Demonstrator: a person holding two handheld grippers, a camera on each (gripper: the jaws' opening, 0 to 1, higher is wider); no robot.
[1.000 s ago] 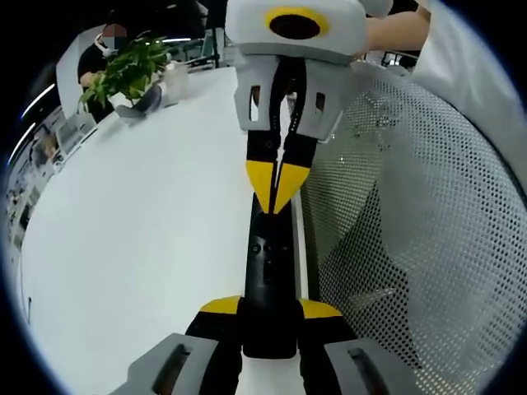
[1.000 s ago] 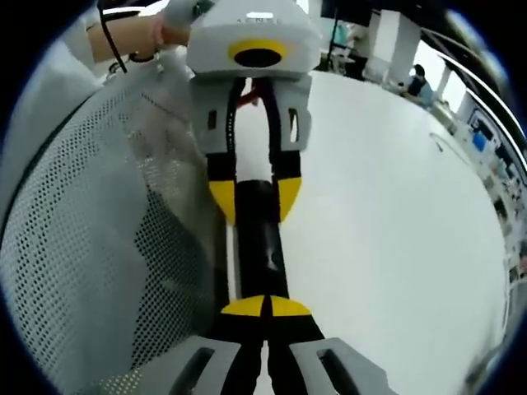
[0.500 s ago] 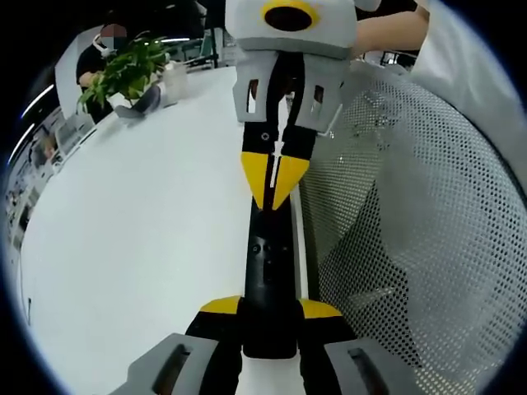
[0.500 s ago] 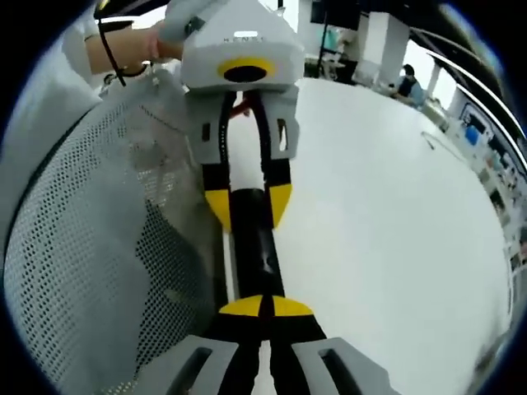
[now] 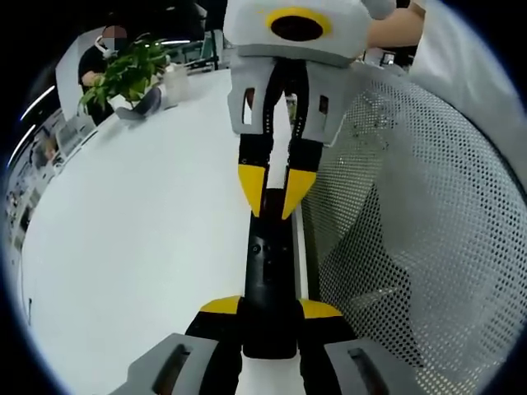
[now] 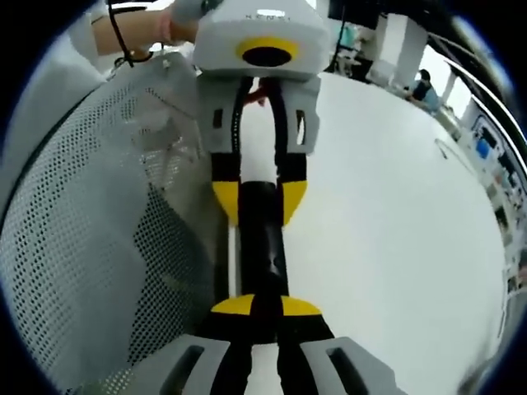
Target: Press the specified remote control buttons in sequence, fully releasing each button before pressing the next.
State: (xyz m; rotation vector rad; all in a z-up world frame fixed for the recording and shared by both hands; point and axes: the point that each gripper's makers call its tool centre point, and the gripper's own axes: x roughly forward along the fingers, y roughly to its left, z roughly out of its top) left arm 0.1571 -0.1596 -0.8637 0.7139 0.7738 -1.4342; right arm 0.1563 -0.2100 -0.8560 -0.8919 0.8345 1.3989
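On the white worktop (image 5: 140, 239) lies the slim black remote control (image 5: 268, 276), one end clamped between the left tongs (image 5: 269, 311). The right tongs (image 6: 258, 308) sit a little apart at their yellow tips, straddling the opposite end from above. My judgement: for a clean press, bring the tips together first, come straight down on one button, then lift fully clear. Which button is targeted I cannot tell; the keys are dark and blurred. A white perforated mesh panel (image 5: 412, 230) lies just beside the remote, and a green potted plant (image 5: 123, 70) stands far off.
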